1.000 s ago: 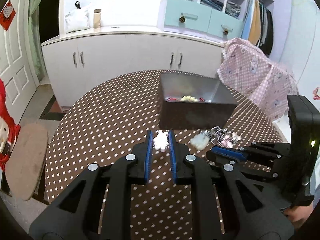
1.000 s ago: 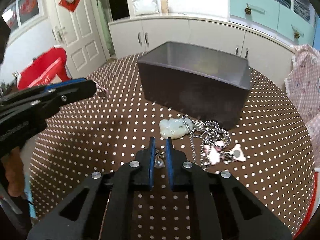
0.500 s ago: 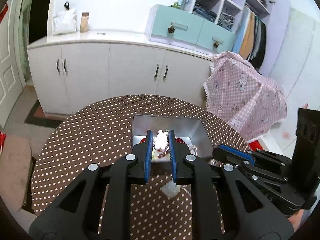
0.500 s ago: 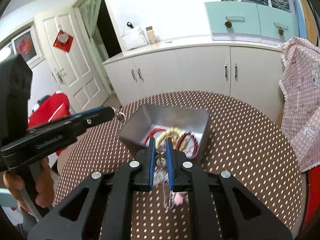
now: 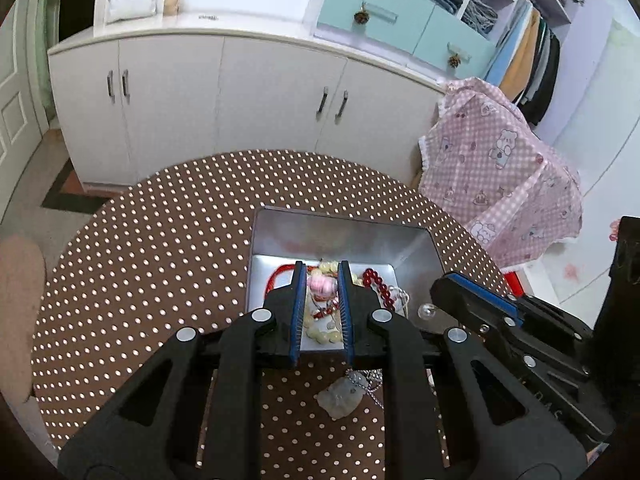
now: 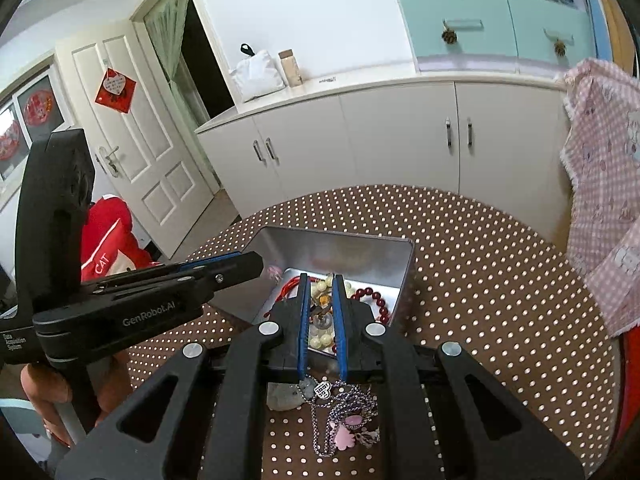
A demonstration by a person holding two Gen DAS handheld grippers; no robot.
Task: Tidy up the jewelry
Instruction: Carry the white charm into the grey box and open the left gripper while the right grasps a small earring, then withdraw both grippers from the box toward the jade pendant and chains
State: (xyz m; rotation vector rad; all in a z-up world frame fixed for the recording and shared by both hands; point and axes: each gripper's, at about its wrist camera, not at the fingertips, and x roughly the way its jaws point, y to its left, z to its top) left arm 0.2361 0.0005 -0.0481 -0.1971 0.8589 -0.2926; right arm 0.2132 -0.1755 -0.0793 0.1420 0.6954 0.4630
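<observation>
Your counter (image 5: 152,264) is a round one under a brown cloth dotted with white, and it fills the lower half of both views. Behind it, across the middle of the frame, runs a long white cabinet (image 5: 248,96) with smooth flat doors and slim metal handles. Mint-green drawers (image 5: 372,20) with little pinecone knobs sit on top at upper right. A pink checked cloth (image 5: 500,176) with bear prints drapes over something at the right edge. In the right wrist view there's a white panelled door (image 6: 132,152) at left with a red paper ornament (image 6: 115,91) hanging on it.

The jewelry goes in a rectangular metal tin (image 5: 420,248), dull silver and smooth-walled, sitting at frame centre. Inside it are glossy dark-red beads (image 5: 380,286), pale round beads (image 5: 320,330) and a red cord.

Your left gripper (image 5: 322,286) has its fingers nearly closed, pinching a small pink charm (image 5: 322,285) right over the tin. Your right gripper (image 6: 320,308) is squeezed almost shut on a small metal piece (image 6: 322,312), too tiny to tell what exactly, also above the tin.

Still on the cloth just below the tin: a cloudy, lumpy pale stone pendant (image 5: 340,396) and a tangle of silver chains (image 6: 344,412) with a heart tag and flat pink charms.
</observation>
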